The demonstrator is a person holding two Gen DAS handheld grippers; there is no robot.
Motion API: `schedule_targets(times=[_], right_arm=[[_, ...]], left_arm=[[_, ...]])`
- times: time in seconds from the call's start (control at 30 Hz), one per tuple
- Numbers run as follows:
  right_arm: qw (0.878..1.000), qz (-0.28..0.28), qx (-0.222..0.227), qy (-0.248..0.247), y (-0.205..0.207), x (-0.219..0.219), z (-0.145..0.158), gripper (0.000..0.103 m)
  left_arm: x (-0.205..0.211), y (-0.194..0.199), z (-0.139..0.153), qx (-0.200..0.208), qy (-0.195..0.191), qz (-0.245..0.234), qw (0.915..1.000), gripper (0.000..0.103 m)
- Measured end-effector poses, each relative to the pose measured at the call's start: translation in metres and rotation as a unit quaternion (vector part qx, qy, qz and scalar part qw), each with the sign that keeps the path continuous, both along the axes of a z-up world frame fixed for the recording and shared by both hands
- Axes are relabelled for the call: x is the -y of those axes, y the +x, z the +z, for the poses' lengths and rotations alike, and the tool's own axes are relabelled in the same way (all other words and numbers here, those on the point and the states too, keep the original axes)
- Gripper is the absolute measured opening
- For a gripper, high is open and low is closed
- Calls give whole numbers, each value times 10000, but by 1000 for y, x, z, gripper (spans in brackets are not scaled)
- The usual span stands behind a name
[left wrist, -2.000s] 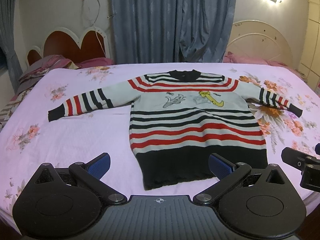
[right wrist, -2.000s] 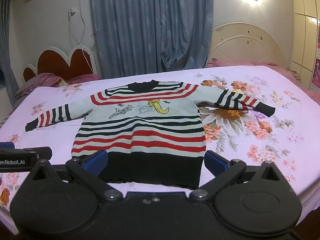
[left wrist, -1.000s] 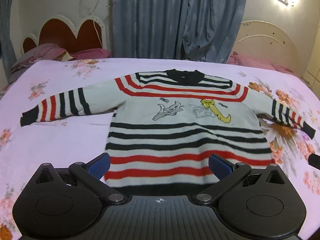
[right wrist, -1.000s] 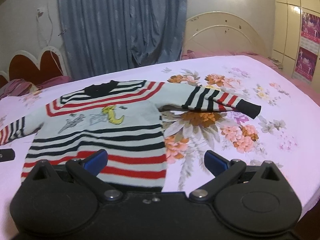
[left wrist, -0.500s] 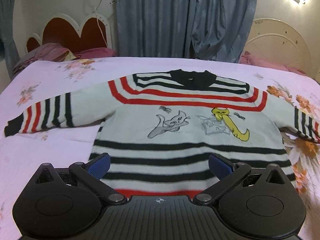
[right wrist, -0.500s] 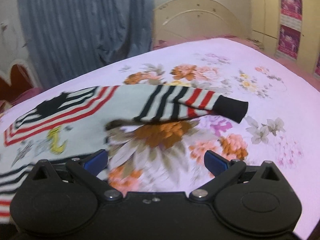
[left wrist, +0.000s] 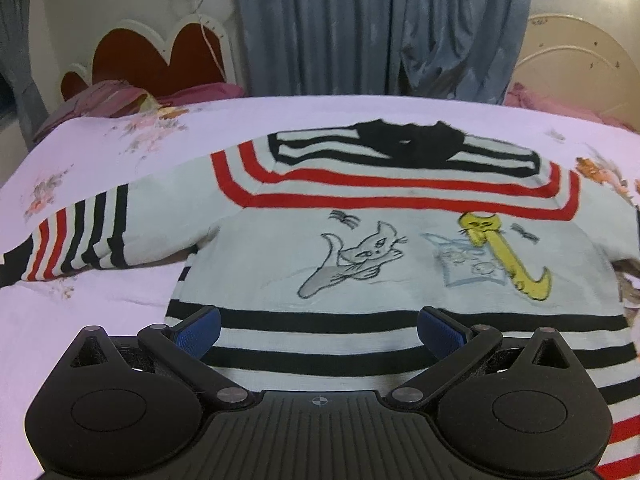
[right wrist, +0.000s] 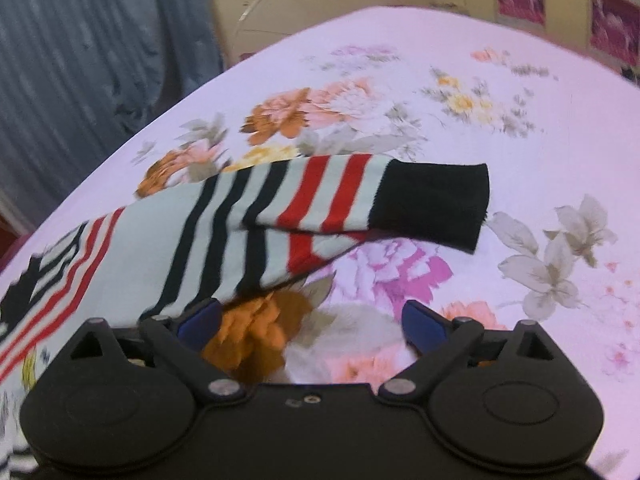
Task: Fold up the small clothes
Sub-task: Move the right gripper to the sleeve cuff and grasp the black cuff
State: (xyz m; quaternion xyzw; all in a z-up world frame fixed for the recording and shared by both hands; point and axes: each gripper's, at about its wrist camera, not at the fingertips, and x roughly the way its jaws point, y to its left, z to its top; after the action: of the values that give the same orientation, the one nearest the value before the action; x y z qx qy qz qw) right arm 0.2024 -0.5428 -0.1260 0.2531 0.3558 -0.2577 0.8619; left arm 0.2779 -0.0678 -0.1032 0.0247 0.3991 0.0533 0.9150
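Left wrist view
Sweater: a child's striped sweater lies flat, front up, on the bed, with its black collar toward the blue curtains.
Chest print: a grey cat and a yellow cat sit below the collar, between the red shoulder stripes and the black body stripes.
Left sleeve: the left sleeve stretches away from the sweater body onto the pink floral sheet, its cuff cut off by the picture's edge.
Left gripper: the left gripper hangs over the sweater's lower black stripes with its jaws spread wide and nothing between them; whether they touch the knit I cannot tell.
Background: a red heart-shaped headboard stands beyond the sleeve, and a cream headboard beyond the sweater's other shoulder.

Right wrist view
Right sleeve: the right sleeve lies on the bed, creased along its lower edge, ending in a black cuff.
Sweater body: the collar and shoulder stripes show to the sleeve's left, blurred.
Right gripper: the right gripper is near the sleeve's underside, over an orange printed flower; its jaws are wide apart and hold nothing, the left fingertip just beside the sleeve's edge.
Background: a cream headboard and curtains stand beyond the sleeve.
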Motion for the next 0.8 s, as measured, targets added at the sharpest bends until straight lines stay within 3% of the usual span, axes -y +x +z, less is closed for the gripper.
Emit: schedule_targets(times=[0.23,0.3,0.47,0.53,0.63,0.8], right_arm=[[9964,-662,458,284,15,33,-8,88],[9953,-784,516,241,20,40,-9,78],[9957,-824,393,-156,28,45,-10,36],[9957,-783,427,-240,27,46,-9,26],[9960,-664,539,-266,25,45,-4,19],[9933,-39,874,-758,36,7,27,18]], left_arm=[[-8,7,-7,-109,111,94,9998,103],[-11,9,-9,-158,85,93,9998,103],[-14,12,-12,-191,71,72,9998,103],[-15,12,-11,-181,33,61,9998,103],[-21,14,-9,-174,-151,127,9997,103],[-34,15,-3,-101,-291,168,9994,103]])
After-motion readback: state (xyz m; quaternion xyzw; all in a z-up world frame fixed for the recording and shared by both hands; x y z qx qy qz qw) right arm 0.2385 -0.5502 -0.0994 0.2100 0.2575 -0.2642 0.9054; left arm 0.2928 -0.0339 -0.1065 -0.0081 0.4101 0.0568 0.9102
